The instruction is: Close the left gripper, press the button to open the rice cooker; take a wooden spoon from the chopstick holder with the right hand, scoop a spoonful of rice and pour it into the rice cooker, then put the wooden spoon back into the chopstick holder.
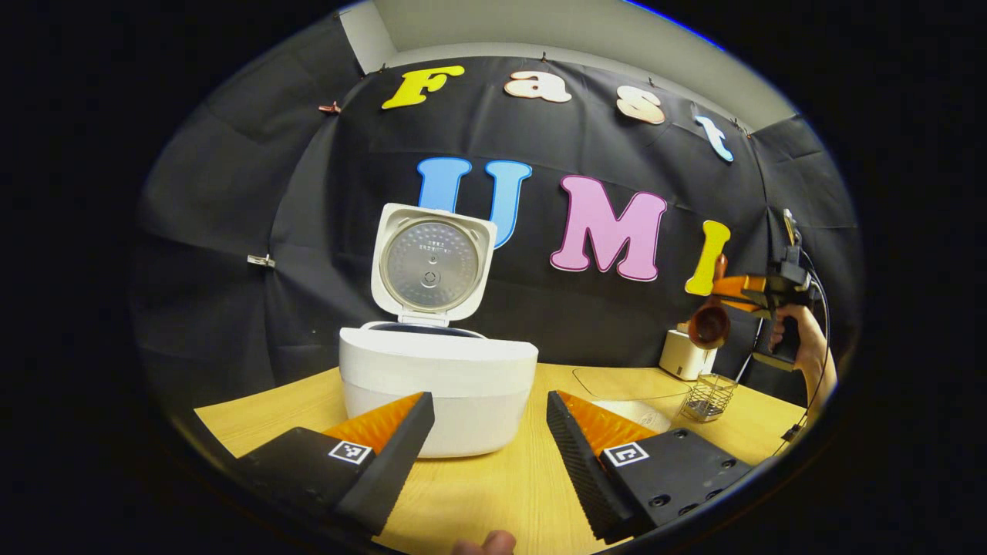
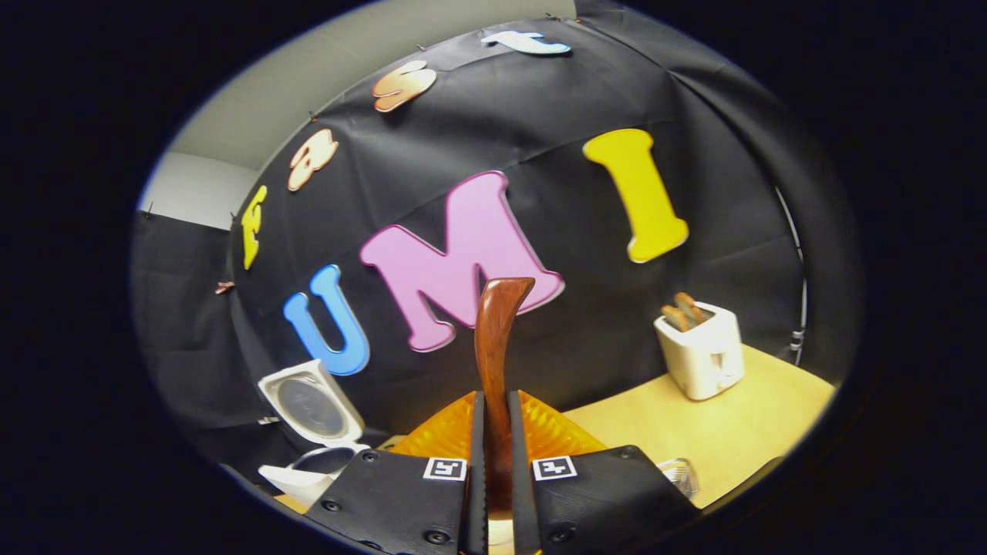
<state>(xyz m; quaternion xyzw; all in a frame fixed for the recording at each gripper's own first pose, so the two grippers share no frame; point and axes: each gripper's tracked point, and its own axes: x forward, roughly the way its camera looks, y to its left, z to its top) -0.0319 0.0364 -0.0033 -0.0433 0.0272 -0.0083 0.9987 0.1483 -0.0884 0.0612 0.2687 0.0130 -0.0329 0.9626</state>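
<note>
While rice cooker (image 1: 438,385) stands open, left tool (image 1: 490,455) spread, right tool (image 2: 493,493) pinching wooden spoon (image 2: 495,339).

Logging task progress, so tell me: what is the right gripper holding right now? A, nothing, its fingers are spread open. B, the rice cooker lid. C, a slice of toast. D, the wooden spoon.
D: in the right gripper view, the right gripper has both fingers pressed on the wooden spoon, handle sticking up between them.

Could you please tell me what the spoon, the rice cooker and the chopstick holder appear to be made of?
Wooden spoon: dark polished wood with a glossy sheen. Rice cooker: smooth white shell, probably plastic; its raised lid has a dull grey metallic inner plate. Chopstick holder: thin see-through mesh, likely metal wire.
</note>
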